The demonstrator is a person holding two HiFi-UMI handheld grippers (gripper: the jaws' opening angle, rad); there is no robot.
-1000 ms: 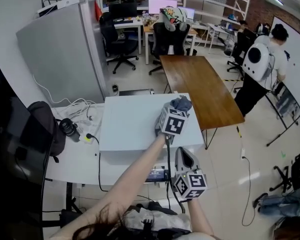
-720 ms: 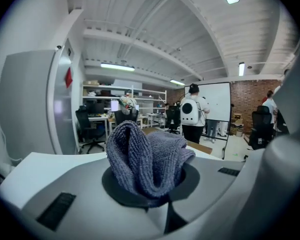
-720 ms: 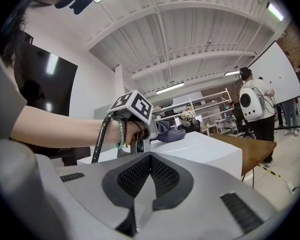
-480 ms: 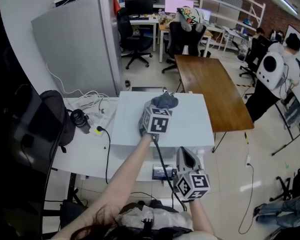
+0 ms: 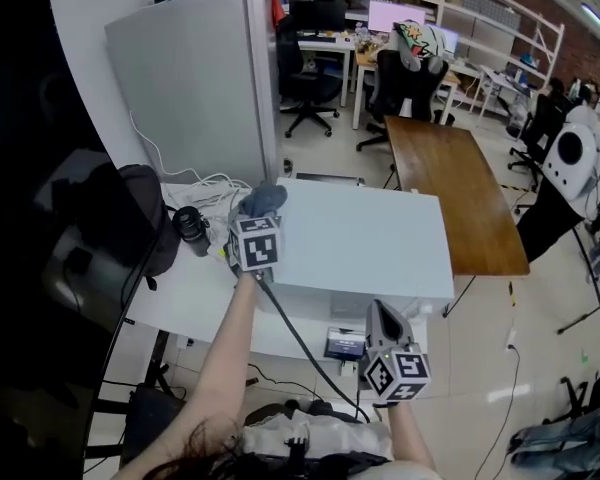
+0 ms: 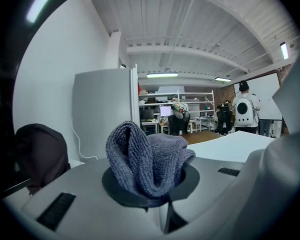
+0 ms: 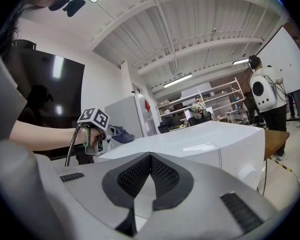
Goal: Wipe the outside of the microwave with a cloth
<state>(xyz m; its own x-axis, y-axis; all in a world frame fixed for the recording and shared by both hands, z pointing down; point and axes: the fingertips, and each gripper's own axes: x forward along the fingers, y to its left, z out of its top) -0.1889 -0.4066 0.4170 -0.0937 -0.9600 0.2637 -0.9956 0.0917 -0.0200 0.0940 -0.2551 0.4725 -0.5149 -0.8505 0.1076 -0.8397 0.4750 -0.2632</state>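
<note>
The white microwave stands on a white desk, seen from above in the head view. My left gripper is at the top's back left corner, shut on a grey-blue cloth that rests against the microwave. In the left gripper view the bunched cloth fills the jaws, with the microwave top at the right. My right gripper hangs in front of the microwave's lower front, shut and holding nothing. The right gripper view looks along the microwave to the left gripper and the cloth.
A black bag, a black flask and white cables lie on the desk left of the microwave. A grey cabinet stands behind. A wooden table is at the right, office chairs beyond it.
My left gripper has carried the cloth across the microwave's top from the right side to the left back corner. The right gripper has stayed low in front.
</note>
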